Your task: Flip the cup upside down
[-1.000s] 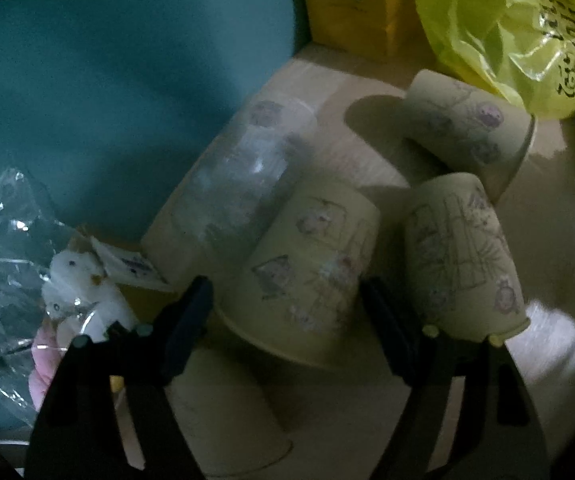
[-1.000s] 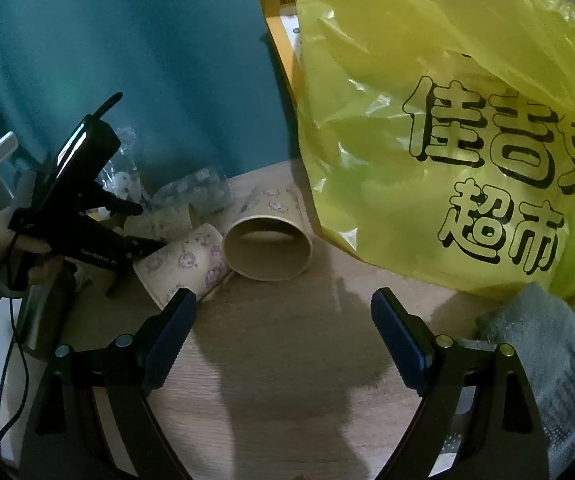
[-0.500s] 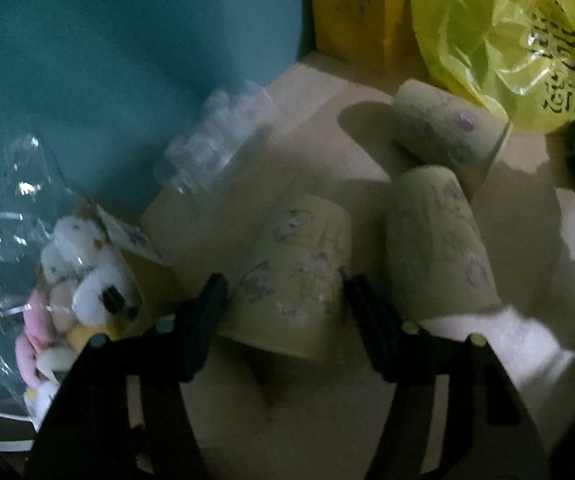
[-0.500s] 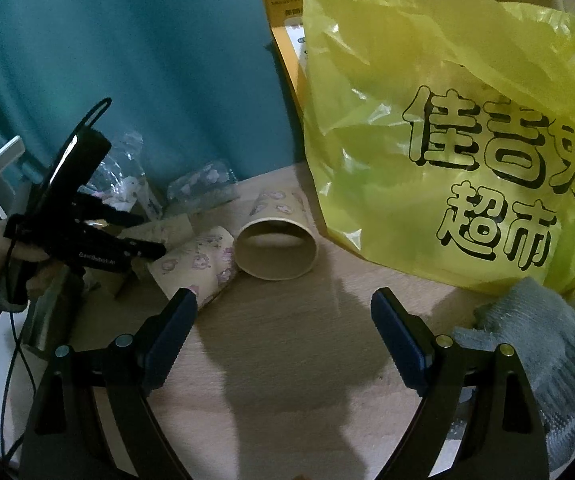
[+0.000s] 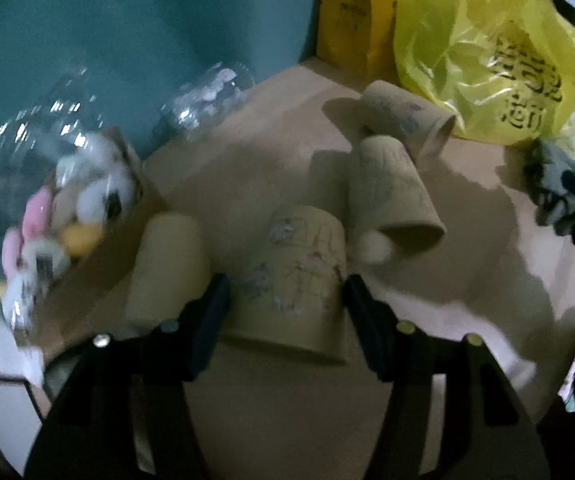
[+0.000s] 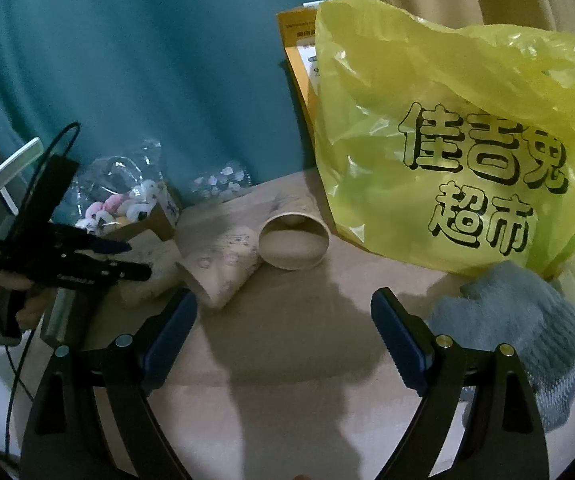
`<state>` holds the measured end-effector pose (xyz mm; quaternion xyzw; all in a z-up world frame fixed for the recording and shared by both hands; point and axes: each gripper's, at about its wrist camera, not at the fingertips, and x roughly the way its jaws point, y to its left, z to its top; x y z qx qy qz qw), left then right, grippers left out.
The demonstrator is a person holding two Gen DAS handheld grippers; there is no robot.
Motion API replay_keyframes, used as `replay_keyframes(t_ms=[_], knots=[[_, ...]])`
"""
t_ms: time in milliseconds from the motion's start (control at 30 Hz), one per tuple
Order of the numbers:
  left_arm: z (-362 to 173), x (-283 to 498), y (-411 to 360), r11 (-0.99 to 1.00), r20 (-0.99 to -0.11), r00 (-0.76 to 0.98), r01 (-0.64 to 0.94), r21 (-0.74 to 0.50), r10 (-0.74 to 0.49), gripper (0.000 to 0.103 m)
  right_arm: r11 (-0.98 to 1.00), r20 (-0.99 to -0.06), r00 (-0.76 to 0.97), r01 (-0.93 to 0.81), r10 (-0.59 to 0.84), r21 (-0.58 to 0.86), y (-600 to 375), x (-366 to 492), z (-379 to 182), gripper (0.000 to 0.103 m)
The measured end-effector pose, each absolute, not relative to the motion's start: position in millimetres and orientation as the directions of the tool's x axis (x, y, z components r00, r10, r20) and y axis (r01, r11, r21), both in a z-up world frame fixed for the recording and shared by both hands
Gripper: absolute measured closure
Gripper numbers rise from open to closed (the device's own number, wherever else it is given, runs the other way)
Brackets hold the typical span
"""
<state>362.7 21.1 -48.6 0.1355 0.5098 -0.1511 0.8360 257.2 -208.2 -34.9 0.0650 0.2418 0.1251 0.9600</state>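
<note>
Several printed paper cups are on the wooden table. My left gripper (image 5: 285, 306) is shut on one printed cup (image 5: 293, 276), held with its closed base away from me and its rim (image 5: 287, 342) toward me. A plain cup (image 5: 169, 264) stands upside down to its left. Two more cups lie on their sides beyond, one close (image 5: 393, 196) and one farther back (image 5: 405, 116). In the right wrist view my right gripper (image 6: 283, 336) is open and empty above the table, with the two lying cups ahead, one left (image 6: 223, 266) and one right (image 6: 293, 238), and the left gripper (image 6: 67, 264) at the left.
A yellow plastic bag (image 6: 459, 152) and a yellow box (image 5: 351, 20) stand at the back right. A clear bag of small toys (image 5: 51, 216) and a clear wrapper (image 5: 207, 100) lie by the teal wall. A grey glove (image 6: 527, 320) lies at right.
My left gripper has closed on the printed cup and pulled back and up with it, turning it. The right gripper has drawn back slightly and stays open.
</note>
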Motion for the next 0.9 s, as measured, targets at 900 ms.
replay_keyframes(t_ms=[900], knots=[[-100,194,15,0.949,-0.836,0.451,0.108,-0.295,-0.311,0.049,0.928,-0.525,0.765,-0.303,0.373,0.218,-201,165,-77,0.012]])
